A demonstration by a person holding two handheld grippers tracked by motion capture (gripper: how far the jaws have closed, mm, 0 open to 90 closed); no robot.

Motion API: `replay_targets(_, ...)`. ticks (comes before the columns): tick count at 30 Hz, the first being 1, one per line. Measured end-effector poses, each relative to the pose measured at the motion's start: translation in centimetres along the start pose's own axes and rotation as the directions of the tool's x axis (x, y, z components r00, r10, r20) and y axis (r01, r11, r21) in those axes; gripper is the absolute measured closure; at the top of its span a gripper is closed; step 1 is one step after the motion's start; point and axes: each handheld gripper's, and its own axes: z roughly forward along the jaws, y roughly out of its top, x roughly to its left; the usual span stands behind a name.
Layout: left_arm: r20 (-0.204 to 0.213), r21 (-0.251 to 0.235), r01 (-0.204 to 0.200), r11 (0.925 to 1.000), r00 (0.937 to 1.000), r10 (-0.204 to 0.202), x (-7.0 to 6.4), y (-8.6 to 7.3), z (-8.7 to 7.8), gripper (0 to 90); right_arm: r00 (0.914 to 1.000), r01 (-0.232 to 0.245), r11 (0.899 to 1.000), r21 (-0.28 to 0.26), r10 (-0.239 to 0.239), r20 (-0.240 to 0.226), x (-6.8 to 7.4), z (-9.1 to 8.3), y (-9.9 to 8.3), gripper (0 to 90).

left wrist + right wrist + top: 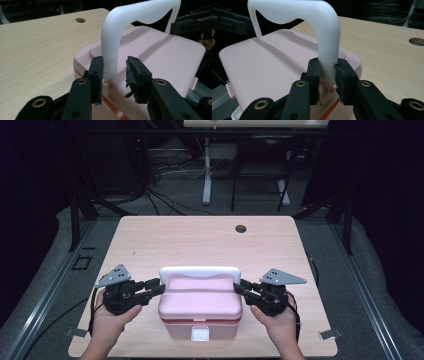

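Pink box (200, 307) on wood table (190, 240), dark room w/ cables (170, 167)

Pink box (200, 306); white handle (200, 271); black grippers.

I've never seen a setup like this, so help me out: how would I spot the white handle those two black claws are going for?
Find the wooden table, then the pink box at its near edge. The handle is the white arch standing over the lid, the only white loop there, with a gripper at each of its legs.
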Motion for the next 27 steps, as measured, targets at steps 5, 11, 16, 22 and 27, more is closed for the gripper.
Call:
replay_targets(5,-0.011,-0.001,-0.012,0.9999,0.9999,0.012,-0.2,-0.2,-1.6,66.6,1.0,-0.004,1.0,-0.007,0.004,0.001,0.0,-0.1,0.2,73.9)
replay_targets(11,-0.021,0.011,-0.023,0.9997,0.9995,0.024,-0.5,-1.6,-2.5,66.1,1.0,-0.005,1.0,-0.011,0.005,0.002,0.0,-0.1,0.4,73.9)
replay_targets(16,-0.025,0.028,-0.015,0.9995,0.9996,0.015,-0.8,-3.1,-2.7,65.3,1.0,-0.007,1.0,-0.013,0.007,0.001,0.0,-0.1,0.4,73.9)
replay_targets(22,-0.013,0.05,-0.018,0.9986,0.9997,0.018,-1.2,-4.5,-2.7,63.4,1.0,-0.006,1.0,-0.015,0.006,0.003,0.0,-0.1,0.4,73.9)
replay_targets(27,-0.015,0.057,-0.012,0.9983,0.9998,0.013,-1.6,-5.4,-2.2,58.2,1.0,-0.007,1.0,-0.015,0.007,0.003,0.0,-0.1,0.5,73.9)
